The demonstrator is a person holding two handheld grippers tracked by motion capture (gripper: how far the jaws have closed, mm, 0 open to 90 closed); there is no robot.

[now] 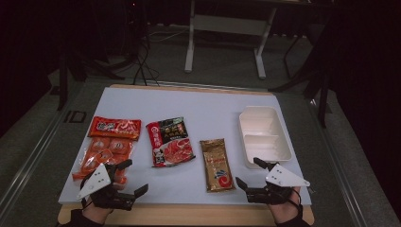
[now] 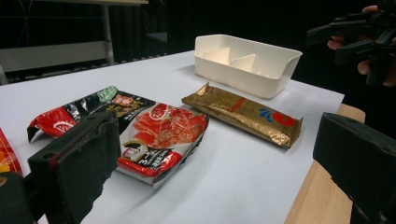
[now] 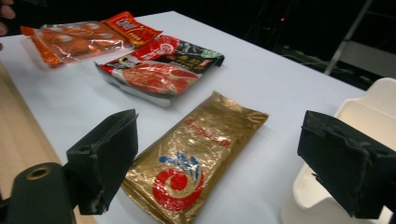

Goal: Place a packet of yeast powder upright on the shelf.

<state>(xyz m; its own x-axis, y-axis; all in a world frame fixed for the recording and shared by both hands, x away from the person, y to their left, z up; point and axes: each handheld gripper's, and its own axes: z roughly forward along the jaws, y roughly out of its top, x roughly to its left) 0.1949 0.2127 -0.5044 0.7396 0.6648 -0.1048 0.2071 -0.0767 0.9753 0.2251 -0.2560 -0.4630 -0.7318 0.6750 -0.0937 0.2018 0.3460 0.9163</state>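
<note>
Both grippers parked at the near edge, nothing grabbed

Taking the gold packet (image 1: 217,164) as the marker: the right gripper (image 1: 251,174) sits just right of its near end, jaws spread wide and empty, with the white divided tray (image 1: 263,133) just beyond it. The left gripper (image 1: 134,177) is well off to the left, jaws released too, near the orange snack pack (image 1: 108,145). The red-and-black pouch (image 1: 169,141) lies just left of the gold packet.
</note>
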